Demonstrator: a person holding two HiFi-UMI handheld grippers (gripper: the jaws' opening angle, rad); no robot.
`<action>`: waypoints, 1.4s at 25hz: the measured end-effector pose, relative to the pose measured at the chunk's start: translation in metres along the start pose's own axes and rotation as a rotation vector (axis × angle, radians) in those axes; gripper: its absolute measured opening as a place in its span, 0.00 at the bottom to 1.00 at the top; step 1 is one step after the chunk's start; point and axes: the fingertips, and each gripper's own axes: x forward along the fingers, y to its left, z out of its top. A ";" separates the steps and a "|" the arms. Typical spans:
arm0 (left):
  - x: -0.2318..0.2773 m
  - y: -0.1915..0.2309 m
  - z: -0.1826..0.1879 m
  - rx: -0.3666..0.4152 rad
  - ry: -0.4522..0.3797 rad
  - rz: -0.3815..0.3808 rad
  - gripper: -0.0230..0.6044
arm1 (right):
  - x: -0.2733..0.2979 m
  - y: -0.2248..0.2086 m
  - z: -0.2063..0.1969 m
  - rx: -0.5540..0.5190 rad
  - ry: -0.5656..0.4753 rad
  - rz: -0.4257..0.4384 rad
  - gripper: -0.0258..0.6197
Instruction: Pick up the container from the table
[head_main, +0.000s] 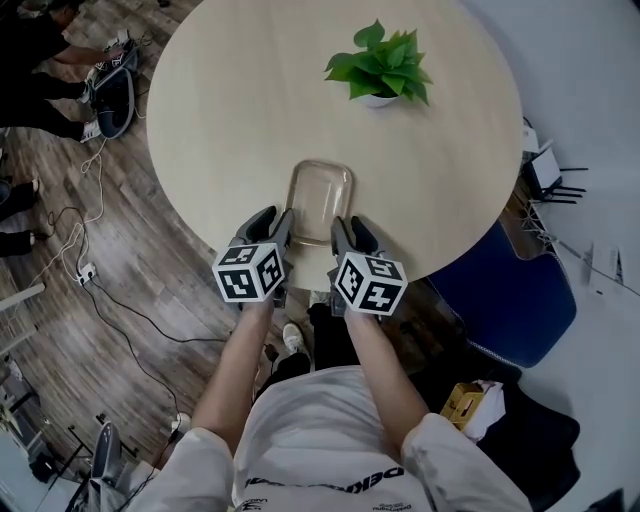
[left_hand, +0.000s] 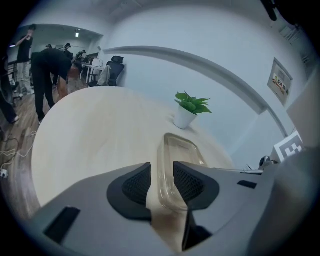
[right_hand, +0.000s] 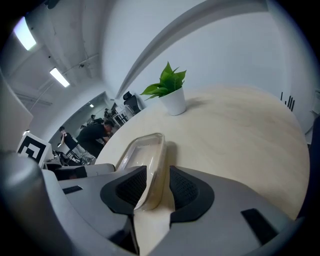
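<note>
A clear, shallow rectangular container (head_main: 318, 198) lies on the round pale wooden table (head_main: 230, 100) near its front edge. My left gripper (head_main: 277, 222) straddles the container's left wall at the near corner. In the left gripper view that wall (left_hand: 167, 175) stands between the dark pads, and table shows in a gap beside it. My right gripper (head_main: 350, 230) straddles the right wall the same way. In the right gripper view the wall (right_hand: 156, 170) runs between the pads with a gap on its right. The container rests flat on the table, and both grippers (left_hand: 162, 182) (right_hand: 152, 186) are open.
A small green plant in a white pot (head_main: 380, 68) stands beyond the container at the table's far side. A blue chair (head_main: 505, 290) sits under the table edge at right. Cables and a bag (head_main: 110, 95) lie on the wood floor at left, near people.
</note>
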 end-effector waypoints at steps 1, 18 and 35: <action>0.001 0.001 -0.001 -0.017 0.001 -0.005 0.26 | 0.001 -0.001 -0.002 0.007 0.003 0.003 0.28; 0.009 0.000 0.001 -0.287 -0.023 -0.146 0.18 | 0.013 0.001 0.000 0.162 -0.011 0.126 0.17; -0.049 -0.033 0.013 -0.234 -0.086 -0.189 0.16 | -0.041 0.024 0.018 0.067 -0.075 0.138 0.16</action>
